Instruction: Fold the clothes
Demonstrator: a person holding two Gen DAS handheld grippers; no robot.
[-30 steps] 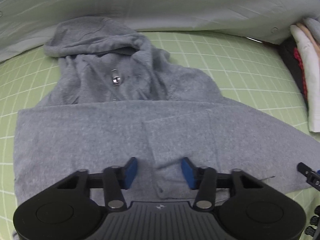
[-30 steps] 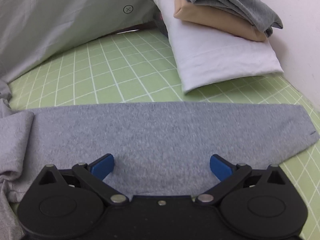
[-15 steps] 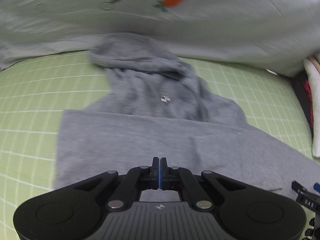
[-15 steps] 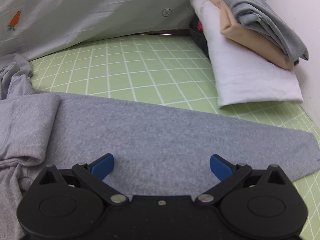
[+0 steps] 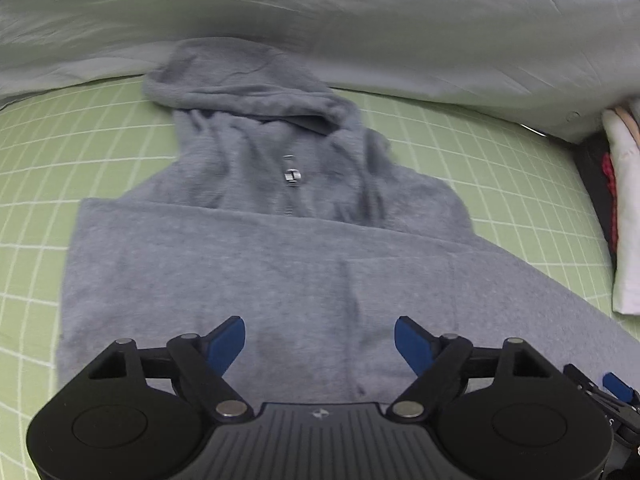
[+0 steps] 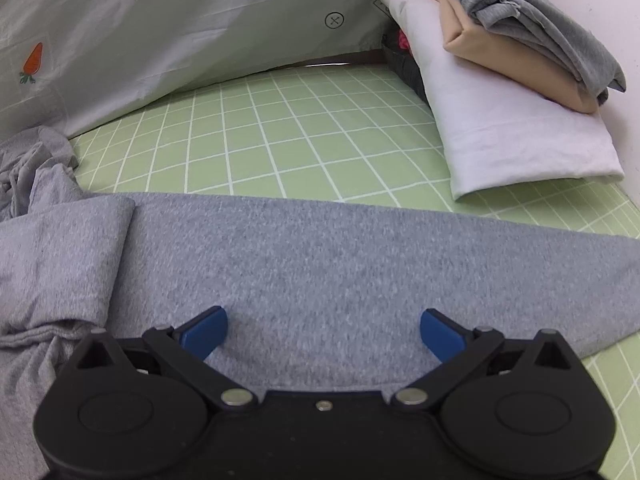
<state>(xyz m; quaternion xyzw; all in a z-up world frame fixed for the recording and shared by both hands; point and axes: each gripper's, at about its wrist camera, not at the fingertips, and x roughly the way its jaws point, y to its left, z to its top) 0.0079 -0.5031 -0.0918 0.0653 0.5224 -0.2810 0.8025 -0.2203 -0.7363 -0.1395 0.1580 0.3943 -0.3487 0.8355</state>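
**Left tongs let go over the grey hoodie**

While both tools hang low over the cloth, the left tongs [image 5: 319,338] have their blue tips wide apart with nothing between them. Half a second ago those tips were pressed tight together, and a second ago they sat part way apart over a sleeve cuff. So the left tongs look to have pinched, then let go. I think that means one small tuck or pull on the sleeve is done and the cloth was left to lie.

The right tongs [image 6: 323,330] are wide apart too, same as before, and hold nothing.

Just past both tools lies the grey hoodie [image 5: 208,280]. It rests flat on the green grid mat [image 6: 256,120]. One sleeve [image 5: 404,280] is laid across the body. The other sleeve [image 6: 380,264] runs straight out to the right, not yet folded in. Farther on, the zipper pull [image 5: 291,176] sits in the middle, and the hood [image 5: 240,80] lies flat at the far end.

No box or basket shows. To the far right sits a pile of folded clothes [image 6: 512,132]: a white piece at the bottom, a tan one, then a grey one on top. Behind it all is a pale sheet with a carrot on it [image 5: 400,32].
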